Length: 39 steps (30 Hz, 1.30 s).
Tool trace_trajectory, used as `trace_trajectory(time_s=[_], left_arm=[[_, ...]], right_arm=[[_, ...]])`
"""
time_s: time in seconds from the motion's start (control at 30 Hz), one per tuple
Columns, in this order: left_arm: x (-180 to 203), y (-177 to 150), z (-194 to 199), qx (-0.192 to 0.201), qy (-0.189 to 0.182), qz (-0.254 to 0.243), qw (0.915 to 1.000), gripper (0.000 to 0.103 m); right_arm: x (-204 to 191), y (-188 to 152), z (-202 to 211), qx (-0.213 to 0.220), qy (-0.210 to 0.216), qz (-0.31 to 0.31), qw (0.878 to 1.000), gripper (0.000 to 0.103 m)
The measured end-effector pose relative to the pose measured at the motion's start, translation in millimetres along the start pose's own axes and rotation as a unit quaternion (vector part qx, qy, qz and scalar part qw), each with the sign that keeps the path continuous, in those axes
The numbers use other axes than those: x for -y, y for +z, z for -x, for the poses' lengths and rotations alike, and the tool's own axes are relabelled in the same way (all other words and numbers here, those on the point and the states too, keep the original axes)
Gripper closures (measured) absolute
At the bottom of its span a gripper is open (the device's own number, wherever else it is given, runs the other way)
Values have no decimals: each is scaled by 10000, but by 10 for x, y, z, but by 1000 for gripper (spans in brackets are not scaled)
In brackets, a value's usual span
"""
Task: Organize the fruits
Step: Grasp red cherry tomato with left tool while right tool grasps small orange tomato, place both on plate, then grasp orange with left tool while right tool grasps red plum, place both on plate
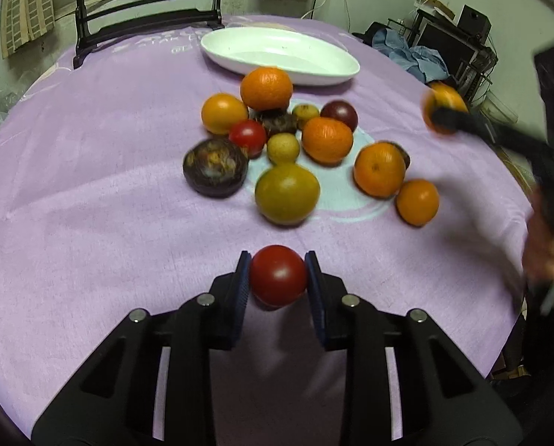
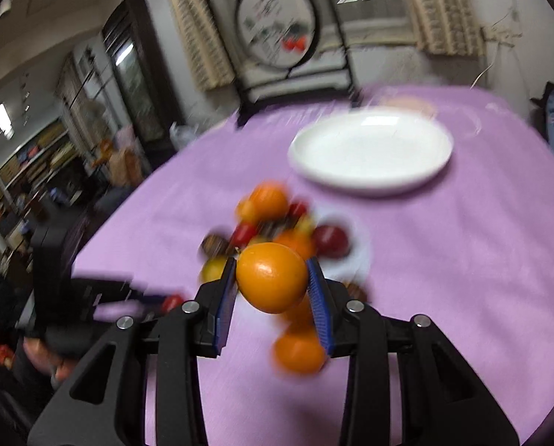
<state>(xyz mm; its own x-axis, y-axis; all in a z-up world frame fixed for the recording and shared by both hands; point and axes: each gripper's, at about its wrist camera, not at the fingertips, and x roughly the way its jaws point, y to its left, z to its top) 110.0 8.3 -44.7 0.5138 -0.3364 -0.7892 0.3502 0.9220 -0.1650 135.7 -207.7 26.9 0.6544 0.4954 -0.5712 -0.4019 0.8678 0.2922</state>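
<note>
My left gripper (image 1: 277,260) is shut on a red tomato (image 1: 278,277), held low over the purple tablecloth (image 1: 91,223) near its front edge. Beyond it lies a pile of several fruits (image 1: 288,141): oranges, a green-yellow fruit, small tomatoes and dark purple ones. A white oval plate (image 1: 217,50) with nothing in it sits behind the pile. My right gripper (image 2: 272,265) is shut on an orange fruit (image 2: 271,284), lifted above the pile. In the left wrist view that gripper (image 1: 440,113) and its orange (image 1: 444,94) hang at the right, blurred. The plate's rim (image 2: 370,186) lies ahead of it.
A black metal chair (image 1: 147,18) stands at the table's far side. A person's hand (image 1: 544,256) holds the right gripper at the table's right edge. Shelves, a speaker and blue cloth (image 1: 418,55) crowd the back right corner. Two oranges (image 1: 418,202) lie apart from the pile.
</note>
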Motion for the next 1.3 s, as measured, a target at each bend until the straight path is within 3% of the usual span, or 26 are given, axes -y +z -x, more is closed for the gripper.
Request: trace_trajectory(time_s=[0.13,0.3,0.43,0.57,0.67,0.73,0.77,0.8,0.9,1.1,1.3], left_arm=[[18,331,91,324,-77,-58,9994,74],[91,1183,-97,737,103,-252,9969,73],[118,1760,-532,593,179,-247,9978,73],[30,2107,-998,260,406,-66,9988,73],[-2,2167,-1230,9,499,-26,9987,72],[4,2158,-1256,10,634,-74,9980,47],[11,2141,-1211,111,769,-90,9969,29],[22,2122,-1114,327,1004,-102,9944,25],[-14,2064,-846,576,924,-139,9940,11],[-284,1611,-220,1135,800,157,9902,4],[-474,1332,-126,1168,446,551,9906,4]], right_arm=[[415,535,-443,299,-790,-355,9958,65],[802,737,-1029,-41,-1074,-665,9920,65],[937,742,-1171,-307,-1024,-753,9914,65],[944,691,-1207,-380,-1054,-620,9918,65],[936,672,-1296,-580,-1048,-482,9916,65],[901,652,-1261,-523,-1057,-355,9924,56],[880,659,-1220,-493,-1078,-340,9924,49],[862,659,-1174,-470,-1074,-345,9925,43],[765,653,-959,-265,-804,-325,9959,42],[523,543,-735,-354,-107,-263,9990,41],[509,327,-937,-1211,196,-462,9914,41]])
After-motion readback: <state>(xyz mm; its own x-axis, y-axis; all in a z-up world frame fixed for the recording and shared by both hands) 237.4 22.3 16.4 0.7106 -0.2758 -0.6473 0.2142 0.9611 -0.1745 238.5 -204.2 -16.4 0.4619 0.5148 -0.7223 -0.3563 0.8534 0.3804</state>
